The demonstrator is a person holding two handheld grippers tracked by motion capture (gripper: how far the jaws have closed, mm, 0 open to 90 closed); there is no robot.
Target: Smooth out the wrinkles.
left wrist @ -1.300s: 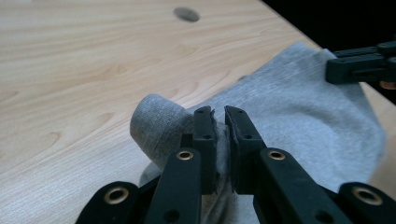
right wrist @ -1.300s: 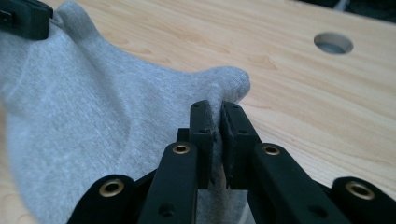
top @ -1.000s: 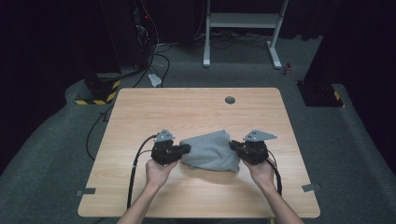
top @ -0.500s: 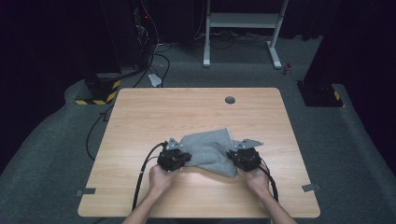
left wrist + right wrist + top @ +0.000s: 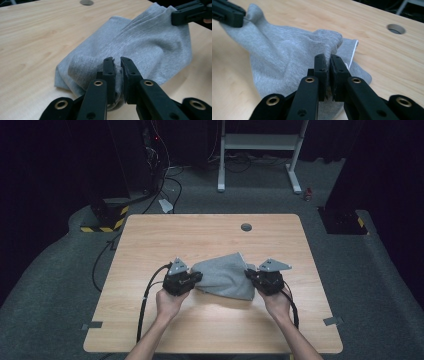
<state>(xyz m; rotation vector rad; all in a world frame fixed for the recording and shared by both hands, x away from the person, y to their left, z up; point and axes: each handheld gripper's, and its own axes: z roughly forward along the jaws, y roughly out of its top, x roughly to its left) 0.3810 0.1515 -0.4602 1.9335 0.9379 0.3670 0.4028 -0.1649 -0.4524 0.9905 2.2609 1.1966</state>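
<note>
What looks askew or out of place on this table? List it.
Nothing is spilled or damaged. The crumpled grey knit cloth lies bunched and skewed on the light wooden table, its fabric gathered into ridges. The left gripper and the right gripper each pinch one end of it.

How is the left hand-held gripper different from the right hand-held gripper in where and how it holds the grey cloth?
The left hand-held gripper pinches the left end of the grey cloth; the right hand-held gripper pinches its right end. The left one grips a bunched fold low near the table; the right one grips a raised peak of cloth beside a white-stitched hem. Both are shut on the cloth.
</note>
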